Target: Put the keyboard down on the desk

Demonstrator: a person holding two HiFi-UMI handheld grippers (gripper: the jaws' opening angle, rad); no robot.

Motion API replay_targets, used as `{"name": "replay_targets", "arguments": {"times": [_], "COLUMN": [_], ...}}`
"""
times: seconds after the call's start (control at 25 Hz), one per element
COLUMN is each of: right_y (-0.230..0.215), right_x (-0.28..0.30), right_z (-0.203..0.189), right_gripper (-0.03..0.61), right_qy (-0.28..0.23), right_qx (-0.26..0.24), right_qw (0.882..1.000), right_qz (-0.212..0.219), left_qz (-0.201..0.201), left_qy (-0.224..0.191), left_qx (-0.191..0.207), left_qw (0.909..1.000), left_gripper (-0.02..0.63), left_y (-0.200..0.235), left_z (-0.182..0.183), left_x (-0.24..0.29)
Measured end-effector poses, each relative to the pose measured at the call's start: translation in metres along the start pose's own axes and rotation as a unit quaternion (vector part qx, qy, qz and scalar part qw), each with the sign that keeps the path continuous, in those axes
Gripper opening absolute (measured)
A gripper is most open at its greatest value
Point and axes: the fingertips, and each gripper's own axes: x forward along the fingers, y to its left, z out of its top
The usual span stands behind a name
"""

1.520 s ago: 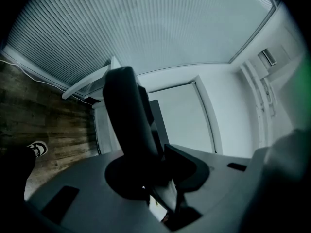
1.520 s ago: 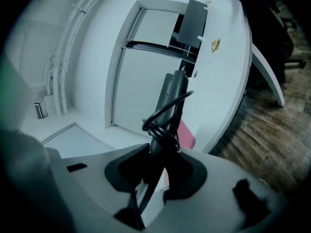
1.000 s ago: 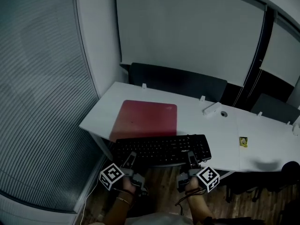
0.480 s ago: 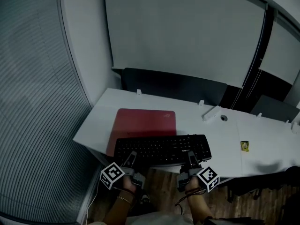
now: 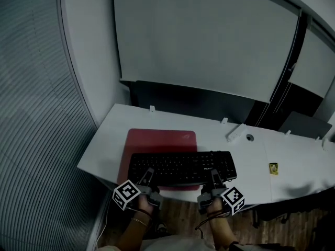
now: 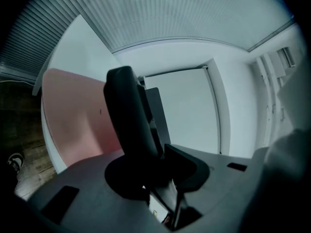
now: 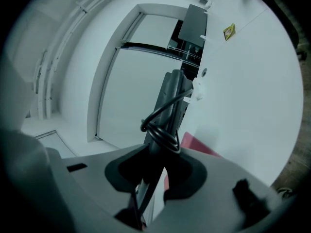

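A: Grip on the keyboard [image 5: 181, 167]?
B: Left tongs [image 5: 147, 174] and right tongs [image 5: 213, 174] are each clamping its near edge, keeping it level.
A: Position?
B: Hanging just ahead of them, over the red mat [image 5: 157, 140], nearing the worktop [image 5: 246, 156].

The keyboard [image 5: 181, 167] is black with pale key legends, the desk mat [image 5: 159, 140] dark red, the desk [image 5: 104, 143] white. The left gripper [image 5: 148, 174] and right gripper [image 5: 213, 174] are grey, each with a cube of black-and-white square markers. A small tag [image 5: 272, 168] is yellow, and the slatted blind [image 5: 36, 114] is grey with fine stripes.
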Motion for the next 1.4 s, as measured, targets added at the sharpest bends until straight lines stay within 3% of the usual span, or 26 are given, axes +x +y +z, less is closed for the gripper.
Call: {"name": "replay_targets", "arguments": {"times": [0.52,0.84,1.4], "right_y": [0.014,-0.007,-0.025], "right_x": [0.036,0.032,0.055], "right_z": [-0.018,-0.016,-0.017], "right_gripper": [0.103,0.103,0.103], "right_qy": [-0.004,0.000,0.017], "right_qx": [-0.010,-0.012,0.004], "right_qw": [1.000,0.999,0.999], "right_qz": [-0.006,-0.031,-0.036], "left_qz": [-0.007,0.011,0.039], "left_qy": [0.009,0.026,0.020], "left_qx": [-0.011,-0.027,-0.016], "left_qw": [0.9999,0.9992,0.9989], "left_gripper": [0.117,0.118,0.118], "left_y": [0.008,0.031,0.041], "left_z": [0.042,0.025,0.029], "left_x": [0.031,0.036,0.050]}}
